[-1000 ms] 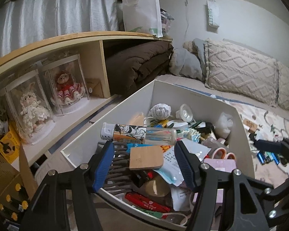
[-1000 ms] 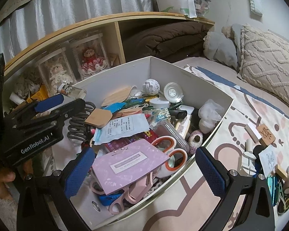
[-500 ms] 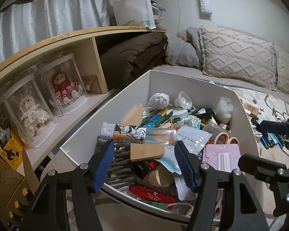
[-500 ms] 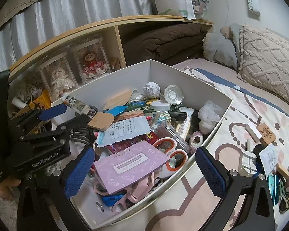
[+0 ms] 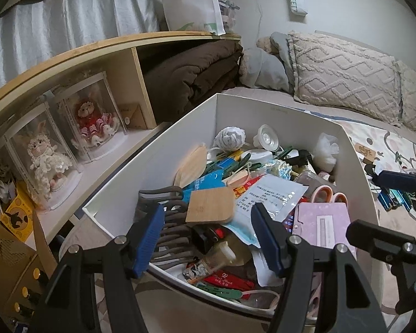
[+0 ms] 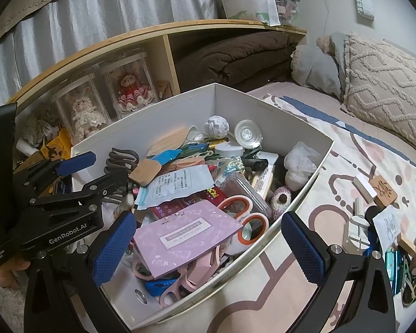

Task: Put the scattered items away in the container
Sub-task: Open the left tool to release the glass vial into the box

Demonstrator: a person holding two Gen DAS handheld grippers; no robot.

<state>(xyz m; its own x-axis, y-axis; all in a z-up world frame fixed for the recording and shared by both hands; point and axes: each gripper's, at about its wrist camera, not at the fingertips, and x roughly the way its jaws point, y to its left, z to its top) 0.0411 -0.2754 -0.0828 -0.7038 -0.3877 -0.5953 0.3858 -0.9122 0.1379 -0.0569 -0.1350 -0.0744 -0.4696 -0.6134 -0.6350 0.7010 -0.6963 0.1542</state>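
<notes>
- We are holding the left tool (image 5: 208, 236) part-open and empty over the white box's (image 5: 263, 111) near corner.
- We are keeping the right tool (image 6: 216, 247) wide, empty, straddling the box's rim.
- Loose items (image 6: 374, 191) are lying on the bed (image 6: 332, 166) beside it.

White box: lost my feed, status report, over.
Left gripper open, empty, over white box. Right gripper open, empty. Box crammed; wooden tag outside on bed.

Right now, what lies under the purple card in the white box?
Under the purple card: pink scissor handles, a blue item, and orange-handled scissors at its right edge. The card covers the rest, down to the white box floor.
</notes>
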